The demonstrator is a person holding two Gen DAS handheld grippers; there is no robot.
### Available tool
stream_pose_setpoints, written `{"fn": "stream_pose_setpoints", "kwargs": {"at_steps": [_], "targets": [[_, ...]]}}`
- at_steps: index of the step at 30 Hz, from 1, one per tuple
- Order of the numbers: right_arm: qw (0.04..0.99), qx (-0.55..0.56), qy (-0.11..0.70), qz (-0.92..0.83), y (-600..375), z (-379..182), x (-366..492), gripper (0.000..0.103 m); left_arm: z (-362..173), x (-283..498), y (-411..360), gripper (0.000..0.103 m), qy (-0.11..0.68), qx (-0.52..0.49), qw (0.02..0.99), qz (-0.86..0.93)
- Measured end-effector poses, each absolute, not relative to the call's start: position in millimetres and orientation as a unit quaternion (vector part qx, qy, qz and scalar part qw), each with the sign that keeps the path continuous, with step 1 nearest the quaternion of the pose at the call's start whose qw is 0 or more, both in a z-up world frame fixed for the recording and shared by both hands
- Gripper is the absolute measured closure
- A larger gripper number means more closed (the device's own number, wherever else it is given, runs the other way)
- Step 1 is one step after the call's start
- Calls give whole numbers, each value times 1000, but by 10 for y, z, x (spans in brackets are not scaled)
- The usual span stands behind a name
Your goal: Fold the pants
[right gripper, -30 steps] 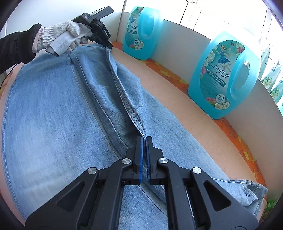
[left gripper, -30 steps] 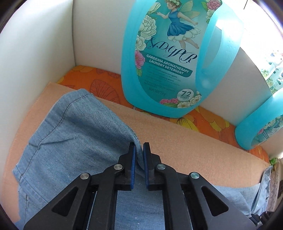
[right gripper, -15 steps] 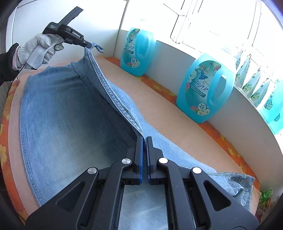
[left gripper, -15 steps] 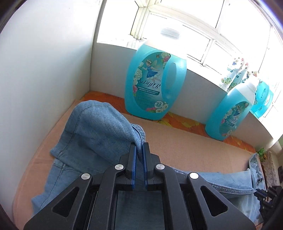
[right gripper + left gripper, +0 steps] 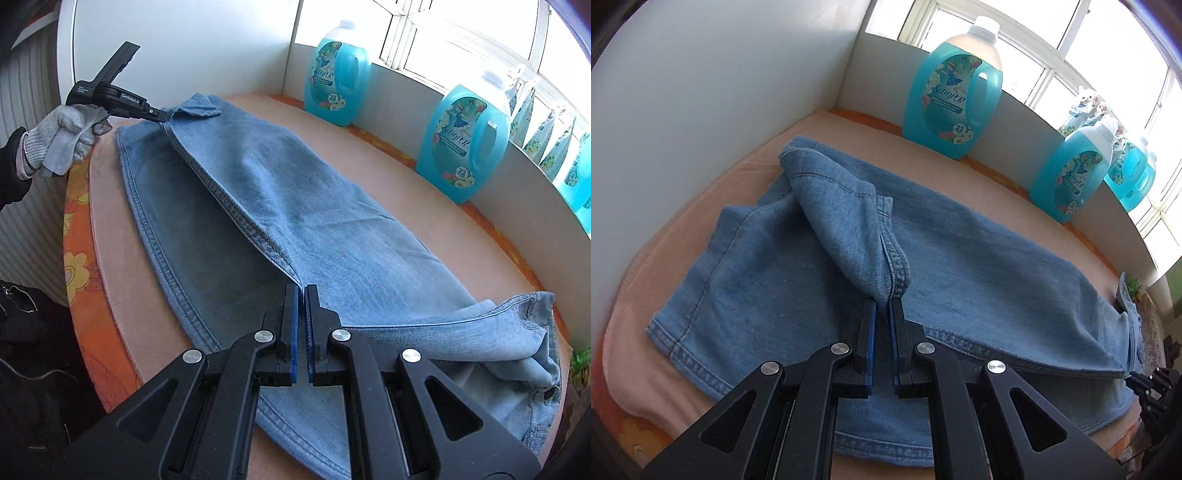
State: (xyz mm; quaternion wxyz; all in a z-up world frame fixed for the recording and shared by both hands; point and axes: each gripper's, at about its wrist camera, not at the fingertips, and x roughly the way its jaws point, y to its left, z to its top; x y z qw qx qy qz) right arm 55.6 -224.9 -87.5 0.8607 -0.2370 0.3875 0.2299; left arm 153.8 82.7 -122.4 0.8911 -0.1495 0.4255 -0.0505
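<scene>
Up close, both grippers pinch the jeans (image 5: 332, 221) by one seam: right gripper (image 5: 302, 291) near, left gripper (image 5: 884, 304) at the hem. Bare pad (image 5: 424, 192) lies beyond, toward the bottles (image 5: 461, 144). Only the right view shows the gloved hand (image 5: 62, 136). The lifted fold has swung further over than a second ago.

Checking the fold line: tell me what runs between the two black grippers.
In the right wrist view, a taut stitched seam edge of the blue denim pants spans from left gripper to right gripper.
</scene>
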Motion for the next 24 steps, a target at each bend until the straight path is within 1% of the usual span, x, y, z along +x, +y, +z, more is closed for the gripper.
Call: {"fn": "stream_pose_setpoints", "kwargs": {"at_steps": [4, 5, 6, 8, 9, 12, 14, 15, 19, 20, 21, 22, 23, 24], "targets": [[854, -242, 400, 227, -2186, -987, 498, 99, -1258, 1408, 875, 97, 417, -119, 901, -28], [854, -244, 400, 225, -2189, -995, 481, 99, -1244, 1374, 902, 96, 410, -119, 904, -23], [854, -245, 400, 223, -2186, -998, 471, 99, -1229, 1354, 922, 92, 405, -119, 906, -20], [854, -245, 403, 220, -2180, -999, 466, 99, -1206, 1383, 904, 56, 404, -108, 908, -27], [854, -247, 403, 218, -2174, -1002, 465, 99, -1204, 1406, 878, 52, 403, -98, 910, -32], [854, -248, 404, 214, -2152, -997, 470, 99, -1176, 1540, 704, 51, 400, -50, 915, -31], [855, -245, 404, 213, -2159, -985, 477, 99, -1185, 1655, 580, 47, 409, -21, 912, -29], [856, -244, 403, 213, -2162, -977, 474, 99, -1211, 1709, 533, 47, 415, -11, 909, -28], [858, -245, 399, 212, -2163, -946, 462, 99, -1370, 1926, 387, 47, 442, 45, 896, -20], [858, -246, 398, 211, -2161, -940, 456, 99, -1411, 1963, 397, 51, 447, 51, 893, -17], [859, -246, 397, 210, -2161, -933, 455, 99, -1436, 1984, 436, 59, 449, 48, 892, -14], [859, -247, 396, 209, -2161, -923, 455, 99, -1439, 2019, 500, 80, 452, 35, 891, -14], [860, -246, 395, 208, -2162, -911, 456, 99, -1423, 2046, 587, 92, 452, 14, 892, -15], [861, -244, 395, 207, -2163, -894, 457, 99, -1390, 2057, 687, 94, 450, -12, 893, -17]]}}
